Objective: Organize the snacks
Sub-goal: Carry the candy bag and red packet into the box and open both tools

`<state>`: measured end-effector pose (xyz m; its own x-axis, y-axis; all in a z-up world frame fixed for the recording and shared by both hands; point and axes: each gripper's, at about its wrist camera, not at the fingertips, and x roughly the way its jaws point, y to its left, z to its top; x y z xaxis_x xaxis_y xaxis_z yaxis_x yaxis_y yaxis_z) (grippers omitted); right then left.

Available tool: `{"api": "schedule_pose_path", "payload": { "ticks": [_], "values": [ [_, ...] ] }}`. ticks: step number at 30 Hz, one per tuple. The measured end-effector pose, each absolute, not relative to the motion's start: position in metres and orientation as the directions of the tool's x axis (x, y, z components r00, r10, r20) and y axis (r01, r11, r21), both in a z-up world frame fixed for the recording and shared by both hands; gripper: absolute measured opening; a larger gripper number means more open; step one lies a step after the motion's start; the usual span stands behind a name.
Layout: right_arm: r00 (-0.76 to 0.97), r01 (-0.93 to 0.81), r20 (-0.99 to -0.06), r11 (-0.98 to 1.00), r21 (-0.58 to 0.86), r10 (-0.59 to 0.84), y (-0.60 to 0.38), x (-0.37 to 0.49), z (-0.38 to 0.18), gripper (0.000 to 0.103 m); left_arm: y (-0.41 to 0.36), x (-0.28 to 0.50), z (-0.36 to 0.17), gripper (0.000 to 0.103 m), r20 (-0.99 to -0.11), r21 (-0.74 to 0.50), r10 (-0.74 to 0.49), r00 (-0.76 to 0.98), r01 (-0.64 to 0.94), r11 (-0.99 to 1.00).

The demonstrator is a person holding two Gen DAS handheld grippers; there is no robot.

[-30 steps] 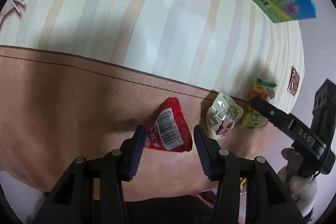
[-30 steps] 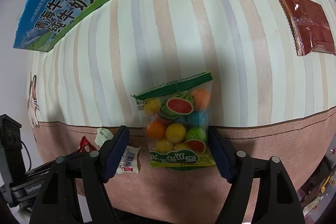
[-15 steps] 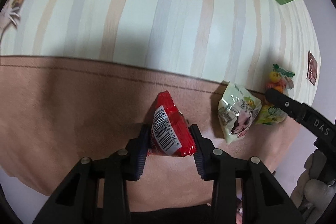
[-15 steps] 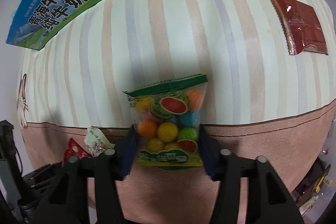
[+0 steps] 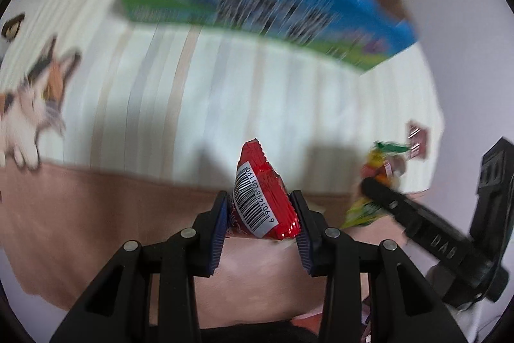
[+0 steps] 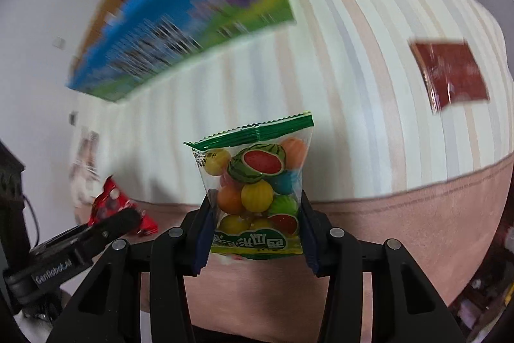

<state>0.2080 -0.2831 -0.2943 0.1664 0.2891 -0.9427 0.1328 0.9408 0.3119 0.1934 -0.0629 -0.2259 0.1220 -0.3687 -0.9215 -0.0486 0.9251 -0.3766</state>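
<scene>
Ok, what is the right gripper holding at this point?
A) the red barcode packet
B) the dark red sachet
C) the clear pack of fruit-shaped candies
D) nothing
C: the right gripper is shut on the candy pack, while the red packet sits in the left gripper and the sachet lies on the cloth.

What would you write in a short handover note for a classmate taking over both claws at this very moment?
Left claw: shut on the red packet, lifted.
Right claw: shut on the fruit-candy bag, lifted.
The blue milk box stands ahead on the striped cloth, with snacks already inside.
Dark red sachet lies on the cloth.
Left: put both held packets in the box, then fetch the sachet.
</scene>
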Motion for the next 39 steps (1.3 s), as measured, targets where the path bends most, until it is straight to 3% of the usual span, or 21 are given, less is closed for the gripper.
{"api": "schedule_pose_path", "payload": {
  "ticks": [6, 11, 21, 28, 29, 30, 31, 32, 33, 39],
  "values": [
    [0.26, 0.065, -0.888, 0.911, 0.408, 0.379, -0.27, 0.253, -0.227, 0.049, -0.054, 0.248, -0.16, 0.035, -0.889, -0.412, -0.407, 0.211, 0.021, 0.911],
    [0.319, 0.023, -0.873, 0.917, 0.397, 0.37, -0.258, 0.308, -0.189, 0.049, -0.046, 0.321, -0.127, 0.035, -0.886, -0.383, -0.384, 0.261, 0.055, 0.922],
    [0.259, 0.037, -0.914, 0.943, 0.331, 0.311, -0.246, 0.418, -0.205, 0.049, -0.052, 0.46, -0.154, 0.035, -0.919, -0.341, -0.343, 0.196, 0.047, 0.939],
    [0.148, 0.076, -0.938, 0.942, 0.326, 0.313, -0.246, 0.45, -0.243, 0.05, -0.066, 0.504, -0.198, 0.036, -0.943, -0.323, -0.326, 0.069, 0.052, 0.945],
    [0.119, 0.094, -0.941, 0.94, 0.329, 0.317, -0.245, 0.453, -0.252, 0.061, -0.065, 0.507, -0.205, 0.038, -0.947, -0.316, -0.318, 0.047, 0.034, 0.948],
    [0.089, 0.107, -0.943, 0.938, 0.329, 0.321, -0.246, 0.455, -0.258, 0.071, -0.064, 0.511, -0.213, 0.046, -0.948, -0.317, -0.317, 0.027, 0.02, 0.948],
    [0.069, 0.112, -0.947, 0.941, 0.32, 0.314, -0.246, 0.457, -0.264, 0.091, -0.063, 0.514, -0.218, 0.052, -0.949, -0.314, -0.314, 0.019, 0.018, 0.949],
    [0.066, 0.112, -0.952, 0.946, 0.305, 0.299, -0.247, 0.457, -0.267, 0.096, -0.062, 0.516, -0.221, 0.067, -0.952, -0.305, -0.305, 0.02, 0.016, 0.952],
    [0.066, 0.11, -0.957, 0.951, 0.289, 0.284, -0.248, 0.458, -0.269, 0.096, -0.059, 0.518, -0.224, 0.08, -0.956, -0.293, -0.293, 0.02, 0.01, 0.956],
    [0.068, 0.113, -0.967, 0.962, 0.25, 0.244, -0.252, 0.457, -0.27, 0.096, -0.048, 0.517, -0.223, 0.091, -0.966, -0.255, -0.255, 0.05, 0.009, 0.967]
  ]
}}
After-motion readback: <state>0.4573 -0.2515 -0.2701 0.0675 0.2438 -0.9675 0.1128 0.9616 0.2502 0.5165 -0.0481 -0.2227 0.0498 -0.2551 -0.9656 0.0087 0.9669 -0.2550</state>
